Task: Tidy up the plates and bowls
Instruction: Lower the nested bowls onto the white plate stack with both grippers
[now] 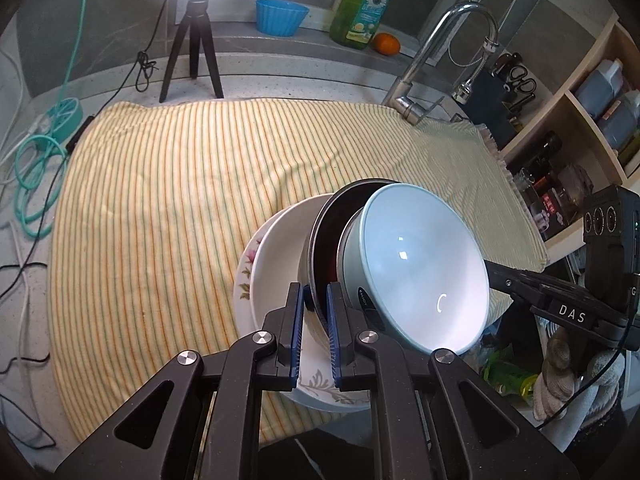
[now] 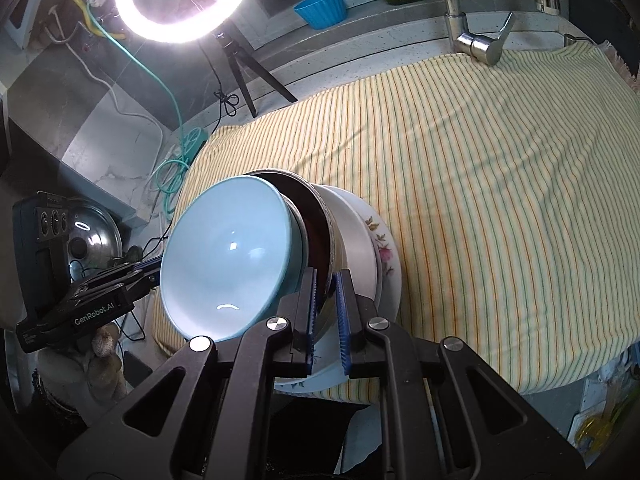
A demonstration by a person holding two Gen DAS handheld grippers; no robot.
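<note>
Both grippers clamp tilted dark bowl, blue bowl nested inside.
Left gripper [image 1: 316,312] and right gripper [image 2: 326,304]: jaws nearly closed on dark bowl [image 1: 326,224] rim (opposite sides); blue bowl [image 1: 424,264] in it, over plates [image 1: 276,256] on cloth [image 1: 180,184].

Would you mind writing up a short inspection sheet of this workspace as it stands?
Surface: striped cloth spread over the counter, lightly wrinkled.
Job's things: floral plate lowest, white plate on it; dark bowl and light blue bowl nested and tipped up.
Clutter: blue cup, dish soap bottle, orange on the back ledge.
Grippers: left gripper and right gripper each clamp the dark bowl's rim.
Cables: teal cable coiled beside the cloth; black lead by the tripod.
Surroundings: faucet, ring light, shelf with bottles.
</note>
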